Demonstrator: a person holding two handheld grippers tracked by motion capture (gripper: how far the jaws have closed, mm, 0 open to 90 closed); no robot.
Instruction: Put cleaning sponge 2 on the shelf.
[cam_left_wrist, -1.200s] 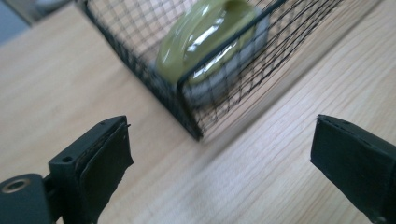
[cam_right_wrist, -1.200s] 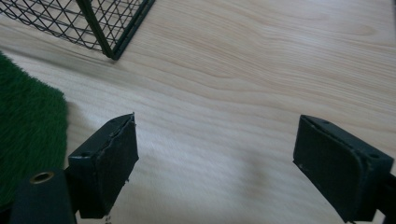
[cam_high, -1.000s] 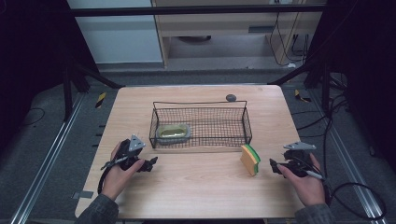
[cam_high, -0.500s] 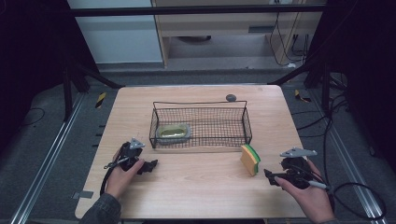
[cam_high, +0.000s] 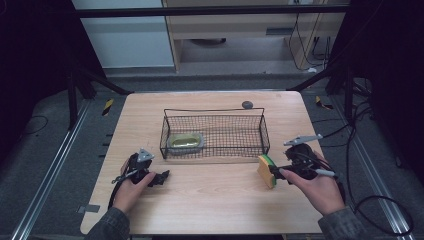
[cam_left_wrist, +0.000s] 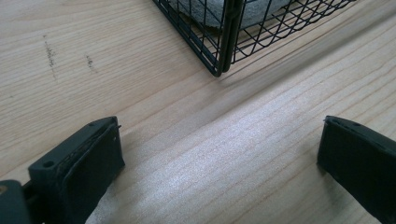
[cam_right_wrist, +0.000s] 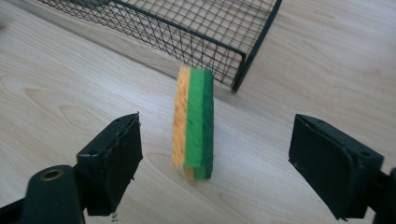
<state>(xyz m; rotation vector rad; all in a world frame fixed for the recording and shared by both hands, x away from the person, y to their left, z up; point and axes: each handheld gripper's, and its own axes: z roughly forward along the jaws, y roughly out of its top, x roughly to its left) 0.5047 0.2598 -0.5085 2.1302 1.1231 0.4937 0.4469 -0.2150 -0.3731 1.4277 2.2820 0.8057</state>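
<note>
Right gripper (cam_high: 276, 172) has slid in on the sponge (cam_high: 266, 170), jaws wide open either side of it.

A second ago it sat further right, so a grab looks imminent; the sponge stands on edge by the wire basket's (cam_high: 262, 131) near-right corner. Left gripper (cam_high: 163, 177) idles open, empty, near left. Basket holds a lidded tin (cam_high: 185, 142) at its left end.

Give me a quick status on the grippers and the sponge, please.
Right gripper open, lined up on upright sponge. Left gripper open, idle. Wire basket just behind; nothing blocking.
</note>
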